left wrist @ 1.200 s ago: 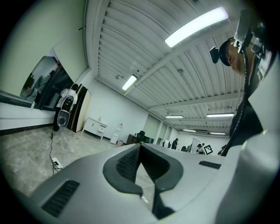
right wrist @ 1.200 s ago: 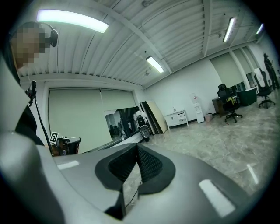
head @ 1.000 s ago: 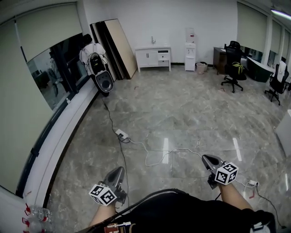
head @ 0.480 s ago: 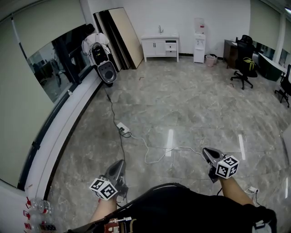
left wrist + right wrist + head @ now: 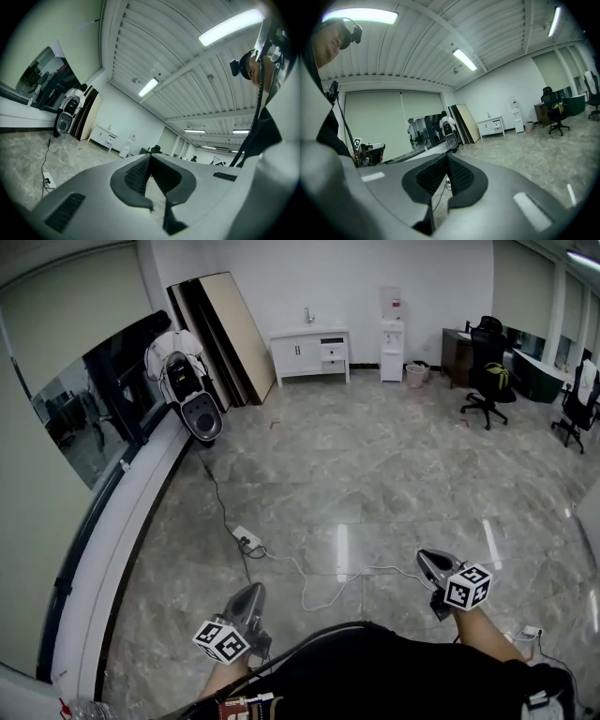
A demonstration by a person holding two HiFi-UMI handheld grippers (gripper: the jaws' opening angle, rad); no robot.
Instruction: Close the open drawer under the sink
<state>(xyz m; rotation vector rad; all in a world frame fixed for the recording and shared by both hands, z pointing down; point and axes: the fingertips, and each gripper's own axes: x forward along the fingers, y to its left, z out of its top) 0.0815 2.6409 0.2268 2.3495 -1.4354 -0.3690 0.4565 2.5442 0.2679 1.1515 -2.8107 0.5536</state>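
Nothing done yet: drawer (image 5: 333, 352) in sink cabinet (image 5: 300, 356) hangs open, top centre of frame, far across floor. Your L tongs (image 5: 251, 593) & R tongs (image 5: 425, 559) both pressed together, empty. Approach + push to do.

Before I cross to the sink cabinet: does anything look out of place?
Yes. A white power strip and its loose white cable lie across the grey marble floor ahead, a possible trip hazard. On the white sink cabinet, the upper right drawer seems to stick out.

Glossy marbled stone floor (image 5: 394, 465), matt white sink cabinet (image 5: 298, 354)
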